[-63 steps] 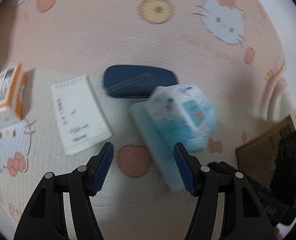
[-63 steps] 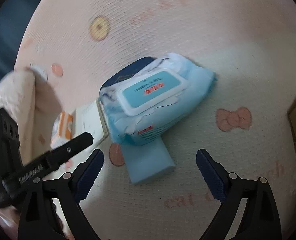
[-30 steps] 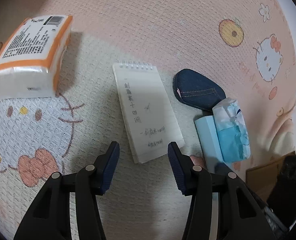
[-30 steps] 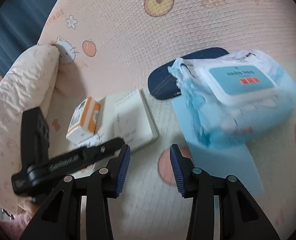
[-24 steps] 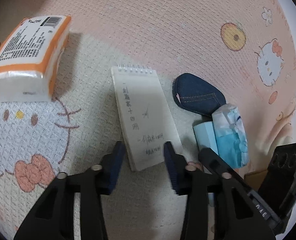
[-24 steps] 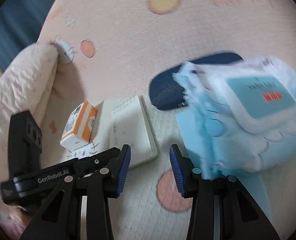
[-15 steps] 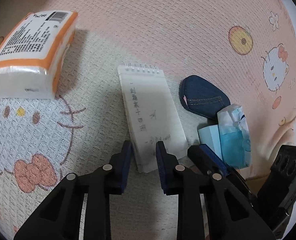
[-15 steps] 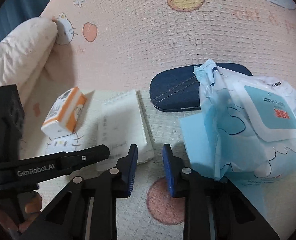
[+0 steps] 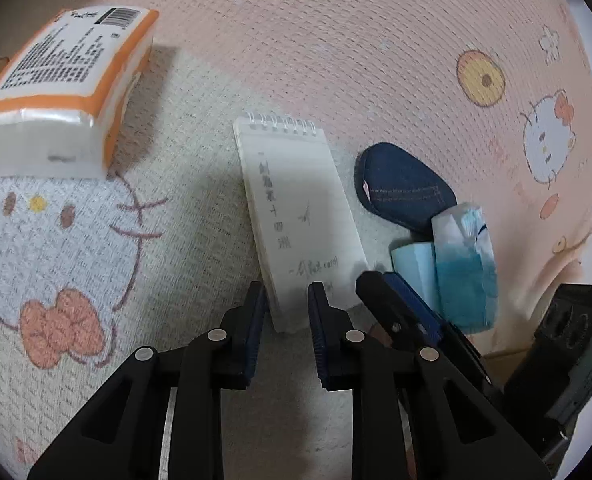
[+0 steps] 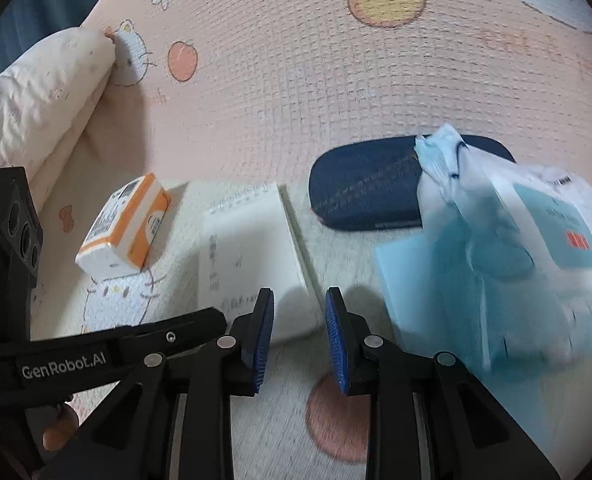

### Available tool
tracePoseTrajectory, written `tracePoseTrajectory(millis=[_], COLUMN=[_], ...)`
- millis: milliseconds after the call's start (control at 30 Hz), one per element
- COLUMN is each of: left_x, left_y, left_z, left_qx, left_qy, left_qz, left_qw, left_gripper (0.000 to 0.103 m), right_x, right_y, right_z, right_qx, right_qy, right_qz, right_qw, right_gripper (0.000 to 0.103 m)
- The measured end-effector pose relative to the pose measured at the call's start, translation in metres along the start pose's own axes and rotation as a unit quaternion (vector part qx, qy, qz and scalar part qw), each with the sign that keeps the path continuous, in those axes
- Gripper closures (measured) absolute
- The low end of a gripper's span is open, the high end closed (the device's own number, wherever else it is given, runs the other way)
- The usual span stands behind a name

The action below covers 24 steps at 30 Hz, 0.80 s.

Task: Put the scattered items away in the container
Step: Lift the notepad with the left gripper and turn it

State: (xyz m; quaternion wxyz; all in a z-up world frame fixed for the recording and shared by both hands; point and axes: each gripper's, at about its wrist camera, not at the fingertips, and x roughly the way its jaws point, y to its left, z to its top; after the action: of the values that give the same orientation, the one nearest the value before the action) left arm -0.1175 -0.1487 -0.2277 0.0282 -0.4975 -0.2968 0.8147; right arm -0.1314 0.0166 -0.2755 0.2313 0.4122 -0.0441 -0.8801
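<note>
A white spiral notepad lies flat on a cartoon-cat printed bed cover, its wire binding at the far end and handwriting on its top page. Its near edge is straddled by the left hand-held gripper, whose jaws are closing to a narrow gap; the near left corner of the pad is seen between the blue pads, but whether they press on it cannot be told. The right hand-held gripper is set at the near right corner of the same notepad, its jaws narrow; contact with the paper cannot be told either.

To the right of the notepad a dark denim case is seen, just beside it. Near to the case, a pale blue flat box lies on the cover, and a blue pack of wet wipes rests on top of it, partly overlapping the case. To the far left, well apart from the notepad, an orange and white tissue pack is set on the cover. A rumpled pale quilt is bunched at the far left edge in the right wrist view.
</note>
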Motion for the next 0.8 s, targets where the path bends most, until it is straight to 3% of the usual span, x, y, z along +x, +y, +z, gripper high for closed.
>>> tracePoseTrajectory(millis=[267, 467, 600, 800], left_x=[0.000, -0.009, -0.019, -0.031], left_y=[-0.001, 0.000, 0.000, -0.018], left_z=[0.000, -0.010, -0.030, -0.079], left_qx=[0.007, 0.017, 0.031, 0.086], left_qy=[-0.006, 0.012, 0.027, 0.044], left_qz=[0.011, 0.004, 0.003, 0.007], left_qw=[0.9999, 0.9998, 0.9992, 0.9953], left_gripper=[0.085, 0.085, 0.085, 0.085], right_x=[0.012, 0.001, -0.015, -0.058], right_y=[0.009, 0.006, 0.003, -0.001], right_z=[0.003, -0.008, -0.033, -0.079], right_qx=[-0.065, -0.025, 0.012, 0.038], right_qy=[0.052, 0.076, 0.085, 0.079], right_qz=[0.022, 0.053, 0.058, 0.035], right_qw=[0.996, 0.995, 0.995, 0.995], right_gripper=[0.080, 0.080, 0.080, 0.080])
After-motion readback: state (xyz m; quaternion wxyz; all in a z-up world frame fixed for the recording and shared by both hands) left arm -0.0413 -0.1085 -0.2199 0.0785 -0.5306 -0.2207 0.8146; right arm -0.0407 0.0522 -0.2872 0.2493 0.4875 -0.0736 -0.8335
